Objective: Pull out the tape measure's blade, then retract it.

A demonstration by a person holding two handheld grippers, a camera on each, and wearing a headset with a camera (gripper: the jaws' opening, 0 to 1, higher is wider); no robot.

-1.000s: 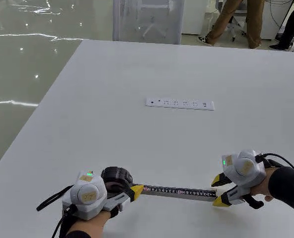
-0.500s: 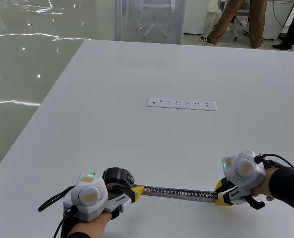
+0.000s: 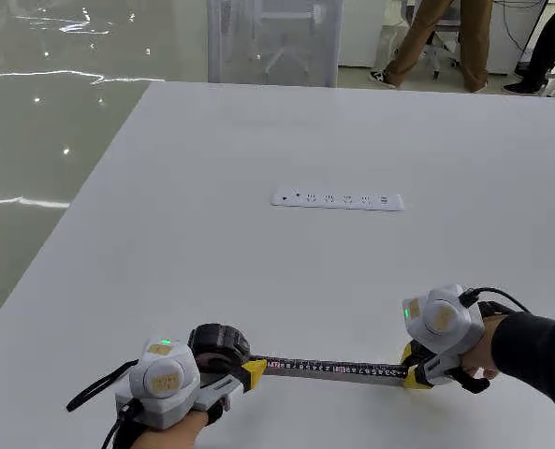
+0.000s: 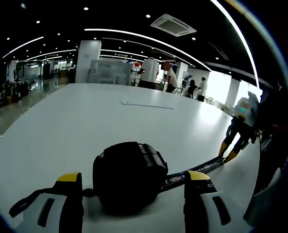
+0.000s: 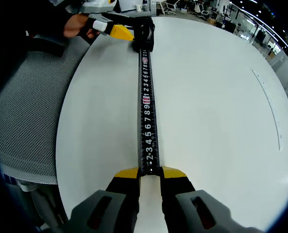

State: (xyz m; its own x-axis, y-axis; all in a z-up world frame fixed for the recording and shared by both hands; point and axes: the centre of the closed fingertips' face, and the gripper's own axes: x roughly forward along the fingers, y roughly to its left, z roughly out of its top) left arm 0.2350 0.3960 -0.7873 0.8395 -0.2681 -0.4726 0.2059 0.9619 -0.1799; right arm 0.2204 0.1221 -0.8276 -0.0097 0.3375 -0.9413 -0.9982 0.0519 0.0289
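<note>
The black tape measure case (image 3: 219,344) lies near the front edge of the white table (image 3: 258,140), and my left gripper (image 3: 243,372) is shut on it. In the left gripper view the case (image 4: 129,174) sits between the two yellow-tipped fingers (image 4: 68,178). The numbered blade (image 3: 333,368) runs flat along the table to the right. My right gripper (image 3: 410,367) is shut on its end. In the right gripper view the blade (image 5: 147,97) stretches straight away from the right gripper (image 5: 148,171) to the case (image 5: 144,34).
A white power strip (image 3: 338,200) lies mid-table, beyond the blade. People stand past the far edge (image 3: 445,37). A grey mesh chair seat (image 5: 32,97) sits beside the table's near edge. The table's left edge drops to a glossy floor (image 3: 34,140).
The right gripper's jaws, open around the blade's end a second ago, have closed on it. The left gripper and the case have stayed put.
</note>
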